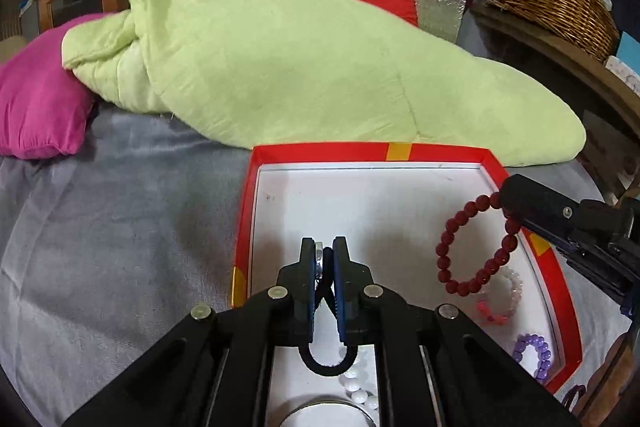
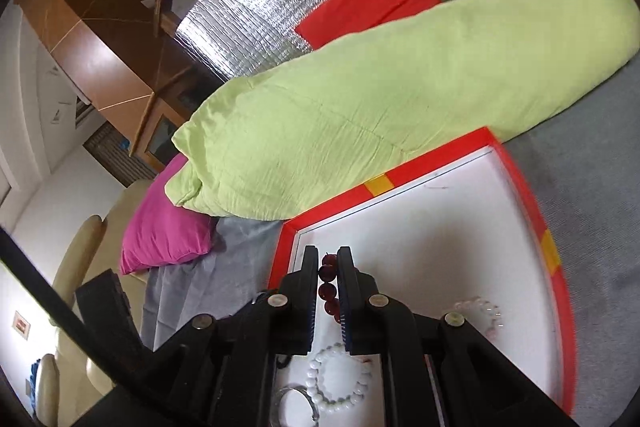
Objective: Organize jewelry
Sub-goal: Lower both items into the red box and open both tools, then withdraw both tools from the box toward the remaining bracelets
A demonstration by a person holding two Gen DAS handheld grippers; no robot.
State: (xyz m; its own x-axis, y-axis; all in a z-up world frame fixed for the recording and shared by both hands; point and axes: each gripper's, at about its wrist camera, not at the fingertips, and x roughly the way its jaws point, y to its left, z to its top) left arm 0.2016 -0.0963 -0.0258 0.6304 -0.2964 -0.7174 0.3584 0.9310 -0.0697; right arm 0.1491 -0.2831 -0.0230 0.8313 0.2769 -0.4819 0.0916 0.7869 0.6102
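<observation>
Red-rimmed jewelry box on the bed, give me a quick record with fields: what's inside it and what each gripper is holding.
box: shallow red-rimmed white-lined cardboard box, on grey bedsheet
left gripper: shut on black band with silver disc
right gripper: shut on dark red bead bracelet
lying inside: white bead bracelet, purple bead bracelet, clear pinkish bead bracelet

Your left gripper (image 1: 324, 259) covers most of what it pinches: you only get a silvery sliver and a black loop (image 1: 326, 363), too little to name it. The white bead bracelet (image 2: 340, 383) and a metal ring (image 1: 324, 415) near the box's (image 1: 360, 150) near edge are half hidden under the gripper bodies and cut by the frame bottom. In the right wrist view the box's right rim is motion-blurred, and the dark red bracelet (image 1: 476, 247) shows there only as a few beads between the pads.
</observation>
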